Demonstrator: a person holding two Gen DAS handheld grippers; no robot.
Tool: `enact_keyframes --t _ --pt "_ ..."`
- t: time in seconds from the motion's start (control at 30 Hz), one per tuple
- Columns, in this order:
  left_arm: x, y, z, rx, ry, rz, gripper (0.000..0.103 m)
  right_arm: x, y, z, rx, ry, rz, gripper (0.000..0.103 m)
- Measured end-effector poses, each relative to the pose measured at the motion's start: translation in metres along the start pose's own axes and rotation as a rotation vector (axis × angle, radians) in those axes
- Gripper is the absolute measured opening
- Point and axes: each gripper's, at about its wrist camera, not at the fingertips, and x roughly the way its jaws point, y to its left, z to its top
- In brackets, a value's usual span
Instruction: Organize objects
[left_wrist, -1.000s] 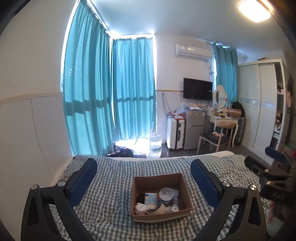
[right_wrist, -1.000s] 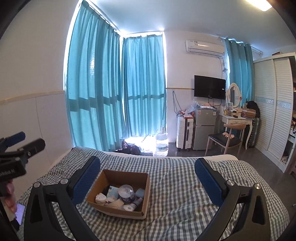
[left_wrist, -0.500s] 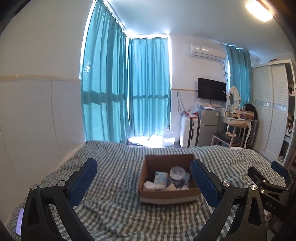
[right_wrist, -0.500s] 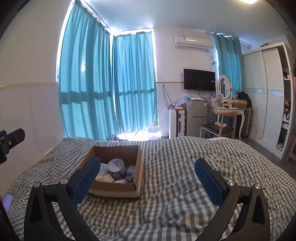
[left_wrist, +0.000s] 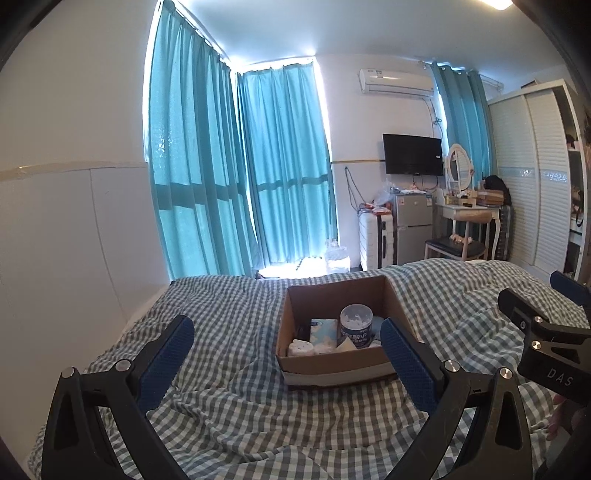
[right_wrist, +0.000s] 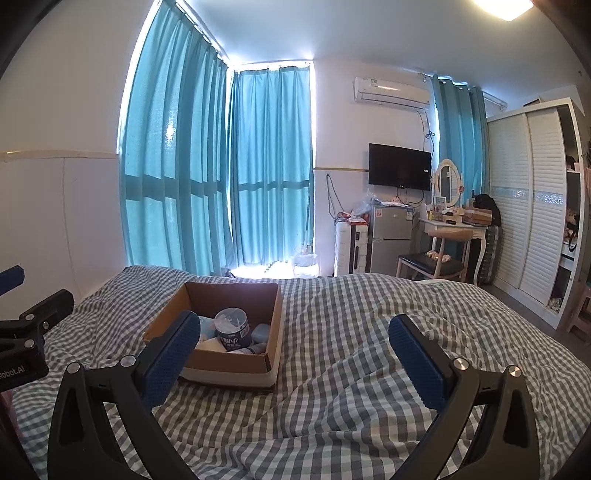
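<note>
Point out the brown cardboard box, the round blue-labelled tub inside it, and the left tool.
Brown cardboard box (left_wrist: 332, 363), left wrist view, front wall.
Round blue-labelled tub (right_wrist: 233, 330), right wrist view, its side label.
Left tool (left_wrist: 286, 363), left wrist view, midway between its open fingertips.

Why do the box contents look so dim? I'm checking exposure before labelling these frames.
Left wrist view: backlit curtains blow out at their edges, so the cardboard box interior falls in shade. Right wrist view: same backlight, plus ceiling lamp glare; fisheye bends the walls in both.
</note>
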Motion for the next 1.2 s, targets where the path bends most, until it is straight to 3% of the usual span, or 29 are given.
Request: enact_keyframes --t 1.2 --pt "0.0020 -0.0044 -0.0085 -0.005 0.065 -0.054 0.103 0.0029 0.0035 -0.0034 0.016 0.034 0.006 0.103"
